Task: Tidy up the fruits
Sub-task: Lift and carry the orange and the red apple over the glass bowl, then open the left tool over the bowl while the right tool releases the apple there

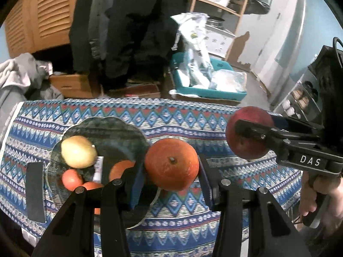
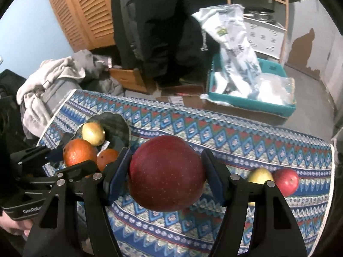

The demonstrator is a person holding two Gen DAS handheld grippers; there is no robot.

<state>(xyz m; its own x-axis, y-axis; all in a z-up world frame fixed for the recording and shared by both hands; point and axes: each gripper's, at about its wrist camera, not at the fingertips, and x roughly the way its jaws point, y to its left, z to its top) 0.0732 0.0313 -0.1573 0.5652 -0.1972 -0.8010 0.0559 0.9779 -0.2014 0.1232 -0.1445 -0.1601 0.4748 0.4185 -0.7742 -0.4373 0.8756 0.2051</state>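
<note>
Your left gripper [image 1: 171, 167] is clamped on the orange [image 1: 171, 163], pads pressing its two sides, fruit well clear of the cloth; your right gripper [image 2: 166, 175] is squeezed onto the big red apple [image 2: 166, 173] the same way, held across its widest part so it sits steady between the blue pads; both loads are in the air at once, side by side, and from the left wrist view you can see the apple hanging just to the right of the orange.

The dark plate [image 1: 120, 128] lies on the patterned tablecloth [image 1: 188, 115] to the left of the orange, carrying a yellow fruit [image 1: 78, 152], small orange fruits [image 1: 71, 178] and a white label or slip (too blurred to read); that reads as the gathering spot, which is why both of your grippers angle downward beside it.

On the right side of the cloth a yellow-green fruit [image 2: 260, 175] and a smaller red apple [image 2: 286, 181] sit touching each other, not yet collected; so you are partway through by my reckoning.

The plate is crowded near its front; you will likely want the bare back part of it for the orange, then room for the apple; round fruit set on a rim may roll.
</note>
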